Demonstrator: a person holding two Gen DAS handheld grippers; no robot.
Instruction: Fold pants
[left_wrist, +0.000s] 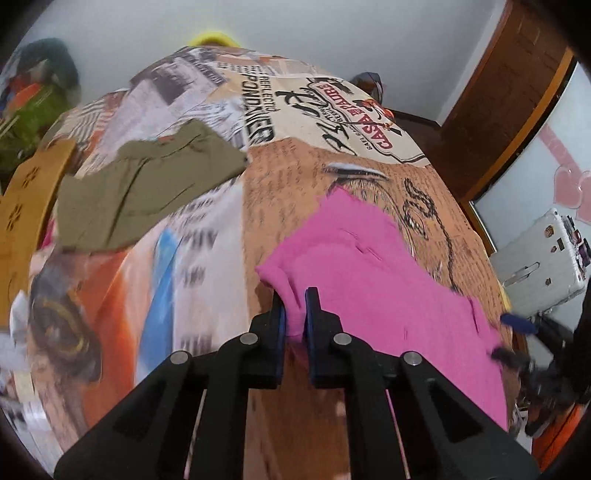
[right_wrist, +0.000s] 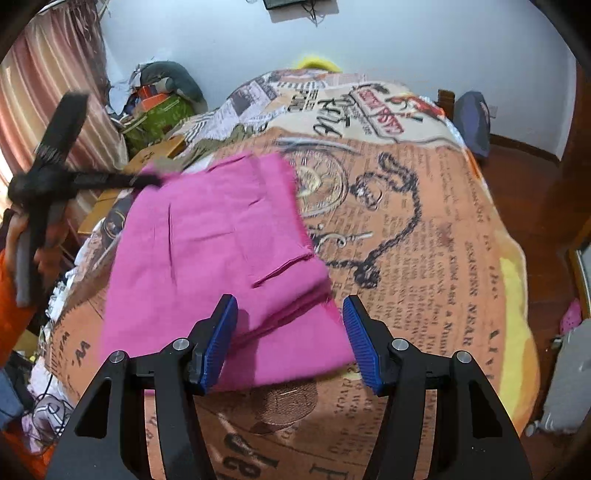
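Note:
Pink pants (right_wrist: 221, 236) lie folded on a bed with a newspaper-print blanket (right_wrist: 424, 229); they also show in the left wrist view (left_wrist: 369, 280). My left gripper (left_wrist: 294, 299) is shut on a corner edge of the pink pants. It also shows from the side in the right wrist view (right_wrist: 155, 181) at the pants' far left corner. My right gripper (right_wrist: 290, 306) is open just above the near edge of the pink pants, with nothing between its blue pads (right_wrist: 221, 339).
Folded olive-green pants (left_wrist: 147, 184) lie on the blanket's far left side. A wooden board (left_wrist: 26, 210) stands left of the bed. A white suitcase (left_wrist: 546, 254) stands on the right. Clutter and a green bag (right_wrist: 162, 114) sit by the curtain.

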